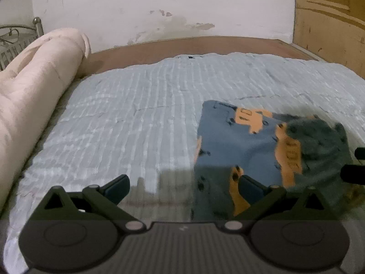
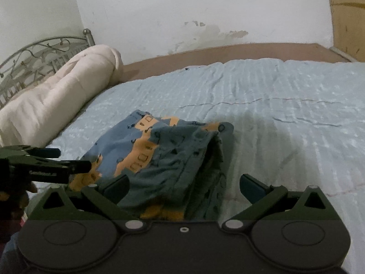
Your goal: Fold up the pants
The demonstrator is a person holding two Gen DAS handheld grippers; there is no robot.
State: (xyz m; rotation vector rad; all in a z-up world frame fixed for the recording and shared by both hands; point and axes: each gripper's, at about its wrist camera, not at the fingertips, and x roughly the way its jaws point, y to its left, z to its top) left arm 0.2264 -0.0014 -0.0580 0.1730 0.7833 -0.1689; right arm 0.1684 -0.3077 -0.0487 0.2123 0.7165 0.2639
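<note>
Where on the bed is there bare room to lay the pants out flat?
Bare light-blue quilt lies between the rolled pink comforter and the blue-and-orange patterned pants, and beyond them toward the brown bed frame. It is crowded around the pants, where both grippers' open jaws sit.

My pants [image 2: 159,157] are blue with orange bands and small dark prints, on a pale blue ribbed bedspread [image 2: 285,114] beside a cream rolled quilt [image 2: 57,107].

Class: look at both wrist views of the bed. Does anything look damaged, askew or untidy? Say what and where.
The wall behind the bed has stained, peeling patches above the brown bed frame. The patterned pants lie in an uneven fold, the top layer bunched and gaping at one side. Both claws are open.
</note>
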